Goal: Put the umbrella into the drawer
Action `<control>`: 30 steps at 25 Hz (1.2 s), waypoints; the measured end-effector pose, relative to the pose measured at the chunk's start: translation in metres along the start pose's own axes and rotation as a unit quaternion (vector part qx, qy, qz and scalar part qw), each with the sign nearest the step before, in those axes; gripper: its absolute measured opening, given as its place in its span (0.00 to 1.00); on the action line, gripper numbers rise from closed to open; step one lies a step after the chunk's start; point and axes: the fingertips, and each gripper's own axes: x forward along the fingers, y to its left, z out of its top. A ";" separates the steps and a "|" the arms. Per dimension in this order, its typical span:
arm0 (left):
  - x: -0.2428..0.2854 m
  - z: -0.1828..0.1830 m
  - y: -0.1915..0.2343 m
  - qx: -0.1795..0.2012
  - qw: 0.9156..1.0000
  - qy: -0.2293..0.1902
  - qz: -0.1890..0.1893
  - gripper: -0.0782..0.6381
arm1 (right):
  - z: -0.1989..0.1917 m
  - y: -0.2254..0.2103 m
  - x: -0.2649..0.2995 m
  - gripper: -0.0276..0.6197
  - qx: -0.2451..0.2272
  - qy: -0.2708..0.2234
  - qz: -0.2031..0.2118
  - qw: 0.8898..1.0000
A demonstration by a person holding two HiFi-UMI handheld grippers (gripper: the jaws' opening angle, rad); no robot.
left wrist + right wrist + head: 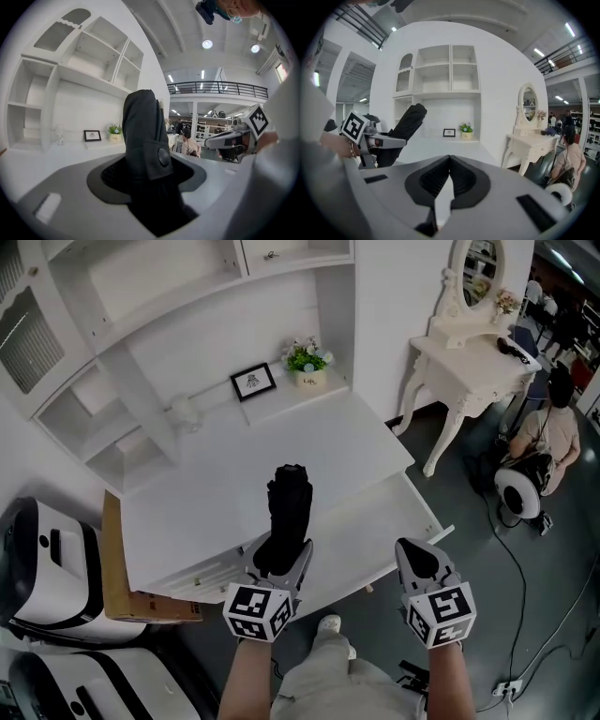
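There are two hand-held grippers and one umbrella. The left hand-held gripper (281, 557) is closed on the black folded fabric umbrella (289, 507). Its jaws stand wide around the lower part, and a strap with one round button faces the left gripper view. The umbrella is held up in the air and tilted, over the front edge of the white counter (202, 488). It is above the one open white drawer (380, 526) and not inside it.

The right hand-held gripper (419, 565) is beside it, to the right, over the drawer. Its jaws are together at the tips, with nothing between them.

At the back of the counter, under the white shelves, stand one small black-framed picture (253, 382) and one small green potted plant (307, 360), close to each other. To the right, apart from the counter, stands one white dressing table (469, 357) with one oval mirror (479, 271). One person (553, 432) sits beside it. Two white rounded machines (42, 568) are on the floor at the left.
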 end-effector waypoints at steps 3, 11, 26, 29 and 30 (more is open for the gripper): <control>0.014 -0.025 0.008 -0.007 0.999 0.033 -0.003 0.46 | -0.011 -0.002 0.008 0.05 -0.003 0.023 0.000 1.000; 0.055 -0.081 0.006 0.004 0.993 0.108 -0.049 0.46 | -0.025 -0.013 0.031 0.05 0.009 0.050 -0.004 0.999; 0.100 -0.168 0.010 0.004 0.969 0.215 -0.119 0.46 | -0.051 -0.020 0.054 0.05 0.023 0.092 -0.020 0.995; 0.102 -0.184 0.010 0.005 0.963 0.236 -0.127 0.46 | -0.055 -0.019 0.056 0.05 0.026 0.098 -0.023 0.995; 0.102 -0.190 0.010 0.005 0.961 0.243 -0.129 0.46 | -0.057 -0.018 0.056 0.05 0.027 0.099 -0.023 0.994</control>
